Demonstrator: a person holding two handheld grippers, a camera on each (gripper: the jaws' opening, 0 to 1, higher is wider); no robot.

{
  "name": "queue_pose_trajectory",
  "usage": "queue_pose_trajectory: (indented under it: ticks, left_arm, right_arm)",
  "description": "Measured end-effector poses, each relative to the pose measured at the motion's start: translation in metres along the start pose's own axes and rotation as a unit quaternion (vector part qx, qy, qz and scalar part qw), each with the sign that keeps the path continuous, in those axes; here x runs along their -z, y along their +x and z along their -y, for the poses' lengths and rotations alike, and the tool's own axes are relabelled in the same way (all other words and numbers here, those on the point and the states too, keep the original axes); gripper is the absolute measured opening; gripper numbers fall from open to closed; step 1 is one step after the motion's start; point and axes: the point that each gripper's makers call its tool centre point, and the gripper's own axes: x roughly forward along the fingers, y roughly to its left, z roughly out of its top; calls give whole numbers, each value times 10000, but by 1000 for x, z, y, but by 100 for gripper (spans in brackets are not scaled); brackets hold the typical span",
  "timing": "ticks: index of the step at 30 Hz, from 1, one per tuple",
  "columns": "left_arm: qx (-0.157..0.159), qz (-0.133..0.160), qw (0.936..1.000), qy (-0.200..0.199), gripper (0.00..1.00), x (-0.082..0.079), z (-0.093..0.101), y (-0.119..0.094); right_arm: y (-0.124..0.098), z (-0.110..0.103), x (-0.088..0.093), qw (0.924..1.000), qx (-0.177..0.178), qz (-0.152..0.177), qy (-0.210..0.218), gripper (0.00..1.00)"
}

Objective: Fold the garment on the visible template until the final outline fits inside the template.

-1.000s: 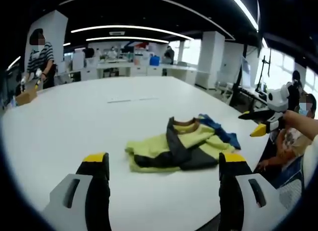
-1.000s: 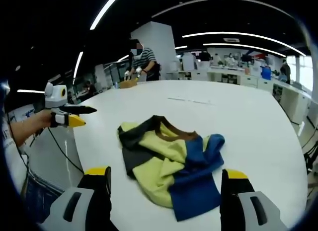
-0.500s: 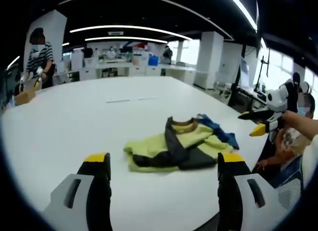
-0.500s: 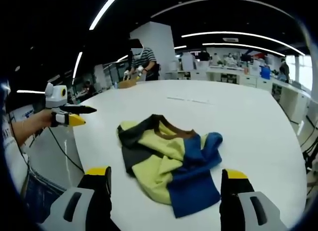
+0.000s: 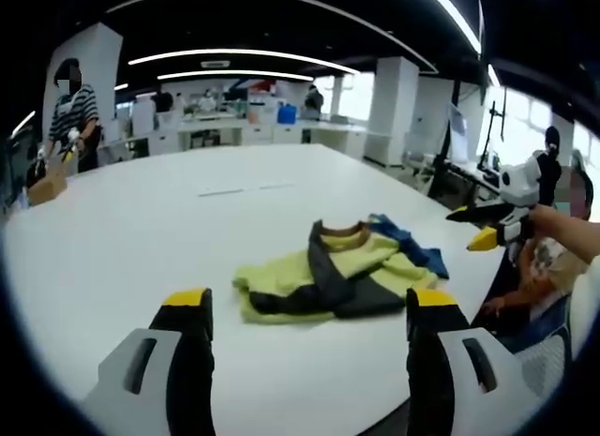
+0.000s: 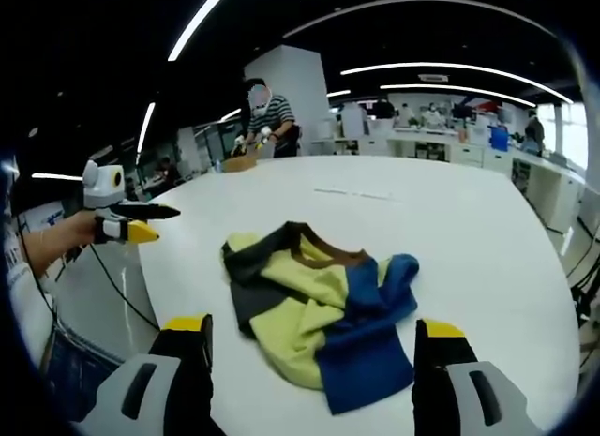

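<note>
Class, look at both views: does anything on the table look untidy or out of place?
Yes. The garment lies crumpled in a loose heap on the white table, its yellow, grey and blue panels bunched over one another rather than spread flat or neatly folded.

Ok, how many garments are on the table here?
1: a crumpled shirt in yellow, dark grey and blue, lying near the edge of the white table, between the two claws' viewpoints. Its folds could hide more cloth, but nothing suggests a second piece.

An open-plan office: long ceiling lights (image 5: 234, 54), rows of white workstations (image 5: 244, 128), pillars (image 5: 395, 111), a big white desk (image 5: 141, 220).
</note>
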Motion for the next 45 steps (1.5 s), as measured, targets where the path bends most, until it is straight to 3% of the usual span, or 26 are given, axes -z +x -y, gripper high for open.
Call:
queue_pose_trajectory:
  ticks: [5,10,15,23,33,45]
  left_arm:
    - [87,-2,10000,27,77,-1,3,4]
    - [208,40,9998,67,67,-6,8,15]
    - [374,115,9992,-16,57,-11,13,28]
    - [538,-107,9985,-56,43,1,14,49]
    - [634,-258,9977,-11,29,9,29,73]
    - [651,-545,9961,234,23,20,56,103]
  right_arm:
    - [4,4,-5,10000,27,51,-15,76]
    - [11,10,-12,9999,50,103,-10,70]
    - [20,18,-13,9999,84,45,-68,58]
    - [41,28,-10,9999,106,-76,10,37]
    - [66,30,-3,9995,83,-306,-57,28]
    - [90,29,9,9979,185,-596,-144,21]
